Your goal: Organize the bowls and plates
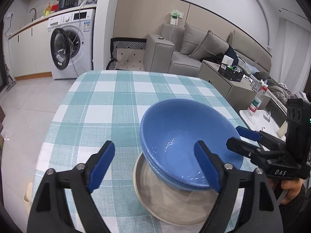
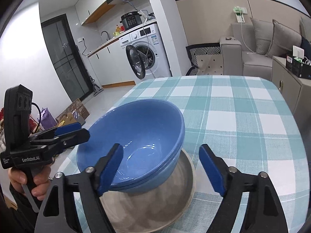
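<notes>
Two blue bowls (image 1: 186,136) (image 2: 136,136), nested one inside the other, rest on a pale grey plate (image 1: 171,203) (image 2: 151,209) on the checked tablecloth (image 1: 108,104) (image 2: 233,116). My left gripper (image 1: 156,164) is open and straddles the bowls' left rim, its right finger (image 1: 208,167) over the bowl and its left finger outside; no pad presses on the rim. My right gripper (image 2: 161,167) is open around the opposite rim, one finger (image 2: 110,167) over the bowl. Each gripper also shows in the other's view, the right gripper (image 1: 243,138) and the left gripper (image 2: 75,131).
The table's rounded edges drop off at left and far side. Beyond stand a washing machine (image 1: 68,44) with its door open, a grey sofa (image 1: 194,48) and a low cabinet (image 1: 223,77). A white side table (image 1: 258,118) with a bottle (image 1: 256,101) sits by the table's right side.
</notes>
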Demonstrator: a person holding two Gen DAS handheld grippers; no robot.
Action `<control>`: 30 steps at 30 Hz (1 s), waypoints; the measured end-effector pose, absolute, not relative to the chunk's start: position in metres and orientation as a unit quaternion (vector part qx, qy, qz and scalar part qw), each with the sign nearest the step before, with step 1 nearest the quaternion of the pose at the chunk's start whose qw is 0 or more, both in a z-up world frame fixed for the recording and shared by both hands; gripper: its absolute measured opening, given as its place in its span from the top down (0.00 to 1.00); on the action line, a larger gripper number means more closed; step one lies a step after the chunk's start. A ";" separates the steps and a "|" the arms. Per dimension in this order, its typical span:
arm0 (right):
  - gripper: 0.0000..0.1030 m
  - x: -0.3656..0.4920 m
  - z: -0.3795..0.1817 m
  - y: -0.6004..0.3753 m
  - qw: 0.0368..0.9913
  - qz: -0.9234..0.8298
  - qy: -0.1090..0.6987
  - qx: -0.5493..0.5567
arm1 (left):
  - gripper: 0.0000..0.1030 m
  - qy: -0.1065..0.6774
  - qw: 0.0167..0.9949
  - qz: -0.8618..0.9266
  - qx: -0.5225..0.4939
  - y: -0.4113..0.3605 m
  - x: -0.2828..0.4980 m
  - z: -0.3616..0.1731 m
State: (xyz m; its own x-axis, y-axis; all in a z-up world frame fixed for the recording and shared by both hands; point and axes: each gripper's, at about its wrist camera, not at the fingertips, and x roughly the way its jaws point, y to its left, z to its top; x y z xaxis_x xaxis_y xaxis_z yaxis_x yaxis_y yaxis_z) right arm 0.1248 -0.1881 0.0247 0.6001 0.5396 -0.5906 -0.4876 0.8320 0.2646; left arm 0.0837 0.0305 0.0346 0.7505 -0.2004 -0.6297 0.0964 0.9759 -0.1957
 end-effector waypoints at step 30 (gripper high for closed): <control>0.01 0.038 -0.012 -0.222 0.920 0.302 0.249 -0.005 | 0.00 0.232 0.972 -0.037 -0.005 0.038 0.004 -0.005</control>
